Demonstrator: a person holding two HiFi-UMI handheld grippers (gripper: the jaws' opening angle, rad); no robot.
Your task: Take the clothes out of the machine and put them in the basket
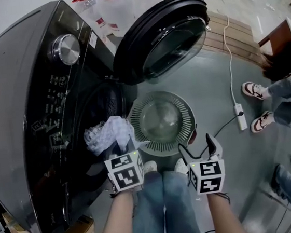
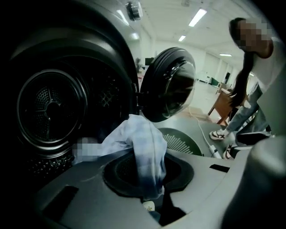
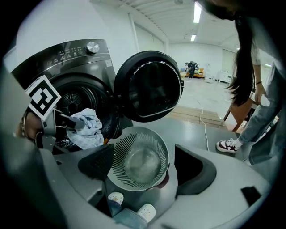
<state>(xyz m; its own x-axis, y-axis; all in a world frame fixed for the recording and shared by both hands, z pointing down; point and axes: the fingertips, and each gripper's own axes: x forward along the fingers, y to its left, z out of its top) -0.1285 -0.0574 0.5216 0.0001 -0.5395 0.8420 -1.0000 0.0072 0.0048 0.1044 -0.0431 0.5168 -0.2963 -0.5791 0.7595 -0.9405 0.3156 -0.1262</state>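
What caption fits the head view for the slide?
Left gripper holds a pale cloth at the mouth of the open machine, beside the round basket; right gripper open, empty.

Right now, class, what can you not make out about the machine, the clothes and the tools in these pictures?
- The drum: in the head view it is dark and sits behind the pale cloth, so you cannot tell whether more clothes remain.
- The left tool: in the left gripper view its tips are wrapped by that cloth.
- The control panel: in the head view its print is too small to read.
- The bystander: in the head view the right edge cuts them off.
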